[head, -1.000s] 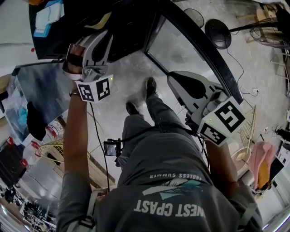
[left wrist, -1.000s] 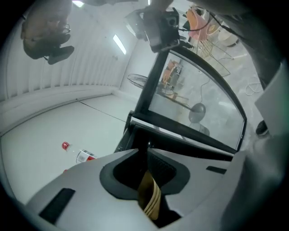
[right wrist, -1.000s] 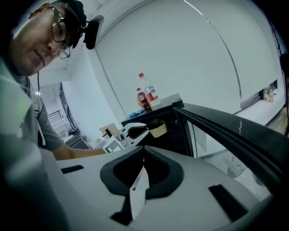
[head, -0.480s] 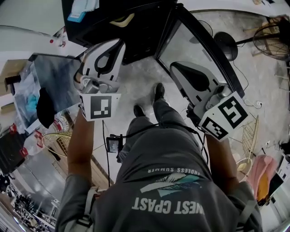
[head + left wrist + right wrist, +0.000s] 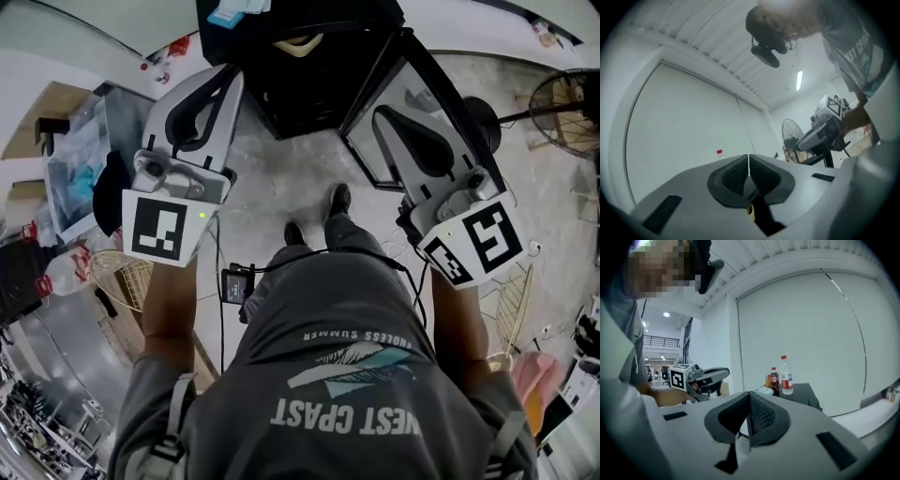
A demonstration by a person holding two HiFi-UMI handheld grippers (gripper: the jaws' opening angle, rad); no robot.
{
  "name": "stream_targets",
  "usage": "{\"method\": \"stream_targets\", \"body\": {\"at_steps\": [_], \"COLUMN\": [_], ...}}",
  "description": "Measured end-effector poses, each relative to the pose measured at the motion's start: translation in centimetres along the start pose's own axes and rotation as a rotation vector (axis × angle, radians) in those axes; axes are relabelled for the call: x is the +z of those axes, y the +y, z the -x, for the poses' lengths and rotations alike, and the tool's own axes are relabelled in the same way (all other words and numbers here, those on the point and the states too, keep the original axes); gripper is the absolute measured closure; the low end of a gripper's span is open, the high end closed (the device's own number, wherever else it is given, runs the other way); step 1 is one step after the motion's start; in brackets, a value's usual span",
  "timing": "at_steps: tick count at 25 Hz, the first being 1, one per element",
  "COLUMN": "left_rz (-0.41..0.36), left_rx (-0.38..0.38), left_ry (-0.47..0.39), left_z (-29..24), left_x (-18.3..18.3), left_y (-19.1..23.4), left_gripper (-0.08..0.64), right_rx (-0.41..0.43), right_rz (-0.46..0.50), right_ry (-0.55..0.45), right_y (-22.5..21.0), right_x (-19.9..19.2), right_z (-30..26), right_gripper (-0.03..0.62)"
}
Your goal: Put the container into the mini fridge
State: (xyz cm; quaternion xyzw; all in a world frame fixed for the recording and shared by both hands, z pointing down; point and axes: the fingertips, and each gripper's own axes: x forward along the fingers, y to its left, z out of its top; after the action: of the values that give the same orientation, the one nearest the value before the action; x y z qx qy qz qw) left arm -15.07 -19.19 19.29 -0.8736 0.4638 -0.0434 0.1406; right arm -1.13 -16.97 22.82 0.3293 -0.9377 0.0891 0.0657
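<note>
Left gripper [image 5: 748, 164]: jaws pressed together, nothing between them. Right gripper [image 5: 749, 401]: the same, closed and empty. Both point ahead at the black mini fridge [image 5: 309, 84], whose glass door [image 5: 422, 75] stands open on the right gripper's side. The pale blue container [image 5: 230, 11], by the look of it, sits on the fridge top, straight beyond the left gripper, which is the nearer one.

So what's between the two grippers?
In the head view, bare grey floor and the person's black shoes lie between the left gripper and the right gripper.
</note>
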Motion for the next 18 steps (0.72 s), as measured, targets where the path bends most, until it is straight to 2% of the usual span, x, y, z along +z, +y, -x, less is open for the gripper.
{"method": "stream_targets", "body": {"at_steps": [3, 8, 14, 18], "left_rz": [0.039, 0.031, 0.027, 0.048], "left_rx": [-0.003, -0.018, 0.045, 0.081], "left_ry": [-0.03, 0.014, 0.015, 0.038], "left_z": [2.1, 4.3, 8.0, 11.5], "left_x": [1.9, 3.3, 4.8, 3.0], "left_y": [1.2, -0.1, 0.7, 4.1], "left_gripper": [0.537, 0.535, 0.535, 0.535], "right_rx": [-0.002, 0.008, 0.008, 0.009], "right_rz": [0.041, 0.158, 0.197, 0.21], "right_ry": [-0.036, -0.08, -0.121, -0.098], "right_y": [0.9, 1.4, 3.4, 6.3], "right_x": [1.4, 3.3, 5.6, 6.2], "right_z": [-0.2, 0.9, 0.8, -2.6], "right_gripper": [0.565, 0.566, 0.566, 0.566]}}
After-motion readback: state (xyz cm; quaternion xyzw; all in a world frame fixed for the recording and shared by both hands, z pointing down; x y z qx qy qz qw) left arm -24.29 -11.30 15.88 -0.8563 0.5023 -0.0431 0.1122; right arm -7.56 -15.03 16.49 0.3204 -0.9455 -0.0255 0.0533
